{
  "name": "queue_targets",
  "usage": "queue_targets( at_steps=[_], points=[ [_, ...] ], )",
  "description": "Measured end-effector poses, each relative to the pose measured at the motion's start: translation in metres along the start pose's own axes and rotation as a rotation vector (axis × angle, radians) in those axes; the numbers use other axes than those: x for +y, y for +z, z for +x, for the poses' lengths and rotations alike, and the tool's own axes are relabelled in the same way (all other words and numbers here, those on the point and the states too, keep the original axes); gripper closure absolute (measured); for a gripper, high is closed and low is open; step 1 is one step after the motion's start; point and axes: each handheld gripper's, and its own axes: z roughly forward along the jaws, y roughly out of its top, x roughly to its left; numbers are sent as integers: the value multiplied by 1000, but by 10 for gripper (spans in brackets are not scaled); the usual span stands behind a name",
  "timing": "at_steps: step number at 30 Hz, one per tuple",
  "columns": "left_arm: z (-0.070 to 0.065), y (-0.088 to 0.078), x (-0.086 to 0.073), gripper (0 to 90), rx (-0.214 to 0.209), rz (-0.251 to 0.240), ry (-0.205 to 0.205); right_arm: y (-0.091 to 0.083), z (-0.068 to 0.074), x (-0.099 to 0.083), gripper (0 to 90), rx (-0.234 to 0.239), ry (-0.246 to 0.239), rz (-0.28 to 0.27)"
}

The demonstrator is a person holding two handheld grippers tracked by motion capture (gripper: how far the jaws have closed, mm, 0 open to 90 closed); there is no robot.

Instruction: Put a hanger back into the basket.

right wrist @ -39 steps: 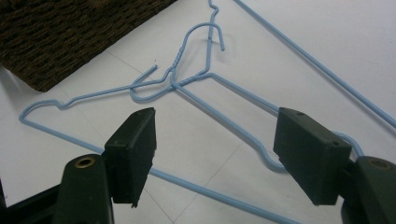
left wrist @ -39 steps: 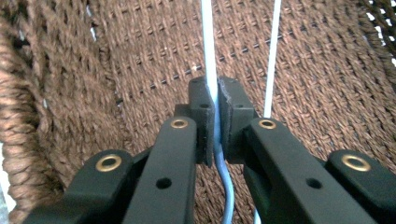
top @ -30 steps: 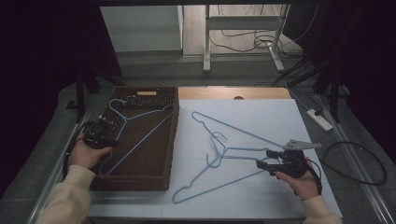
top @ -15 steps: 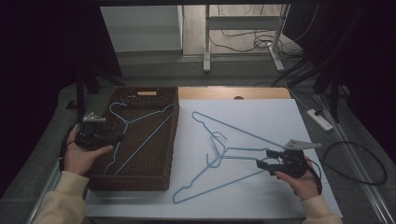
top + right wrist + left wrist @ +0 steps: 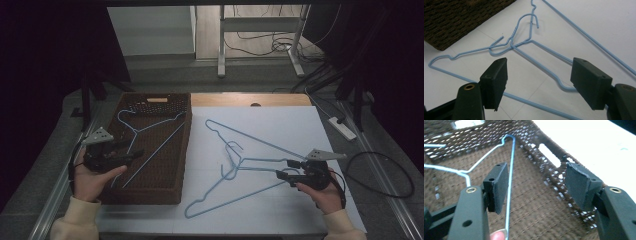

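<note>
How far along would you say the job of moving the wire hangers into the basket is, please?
Done: one blue hanger lies in the brown woven basket. In hand: the left gripper, jaws just opened, has let it go; the right gripper is open beside the two hangers on the white sheet. Left: both of those.

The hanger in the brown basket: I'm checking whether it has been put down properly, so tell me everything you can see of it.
The hanger in the basket is thin light-blue wire, a triangle with a hook at its neck. It lies flat on the woven floor of the dark brown basket, hook toward the basket's left wall, one shoulder corner toward the far right. The left gripper hovers at its near-left part; its jaws have just been opening and now stand wide. In the left gripper view the wire runs close beside one pad, unclamped.
</note>
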Motion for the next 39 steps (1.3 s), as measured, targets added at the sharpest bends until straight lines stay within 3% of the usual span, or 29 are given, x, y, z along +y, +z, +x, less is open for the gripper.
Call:
queue_targets(
  at_steps=[4,12,18,25,39],
  points=[
    [-15,1,-1,358,-52,-46,22,0,0,0,303,-3,-2,-1],
    [-24,5,-8,352,-90,-55,7,1,1,0,303,-6,-9,-6],
    [-27,8,-11,350,-96,-50,4,2,2,1,304,-8,-12,-6],
    [-37,15,-16,351,-114,-46,30,1,3,1,305,-19,-17,-7],
    [-44,11,-16,351,-126,-75,49,3,10,2,308,-51,-43,-2]
  ],
)
